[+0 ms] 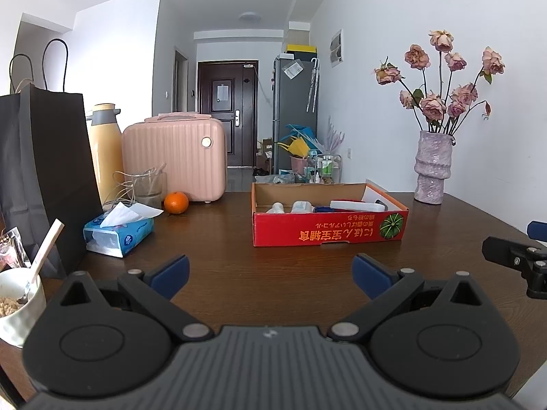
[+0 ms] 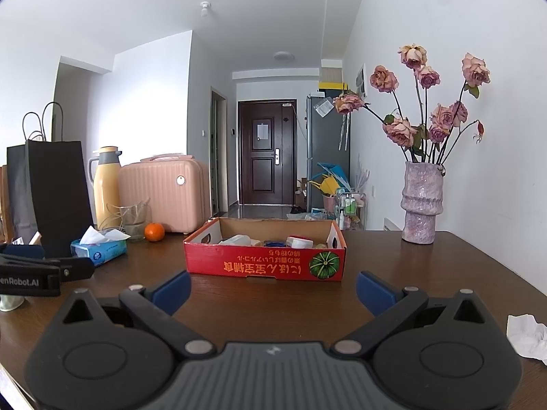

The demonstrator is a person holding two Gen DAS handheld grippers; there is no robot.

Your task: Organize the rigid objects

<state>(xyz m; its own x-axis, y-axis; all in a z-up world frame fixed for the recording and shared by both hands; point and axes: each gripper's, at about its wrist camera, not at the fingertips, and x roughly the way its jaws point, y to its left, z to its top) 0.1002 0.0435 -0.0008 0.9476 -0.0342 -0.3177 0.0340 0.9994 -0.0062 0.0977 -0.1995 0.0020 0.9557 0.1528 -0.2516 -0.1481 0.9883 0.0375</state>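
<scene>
Both tongs hung low over the dark table [image 1: 273, 266]: left gripper [image 1: 270, 275] and right gripper [image 2: 273, 290] each spread wide, gripping nothing. Beyond them sat the red cardboard box [image 1: 328, 230], small bottles [image 1: 302, 206] lying inside, between the tissue pack [image 1: 118, 234] and the flower vase [image 1: 432, 167].

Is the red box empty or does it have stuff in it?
Not empty. The red box has no lid, and white bottles and other small things lie inside it.
</scene>
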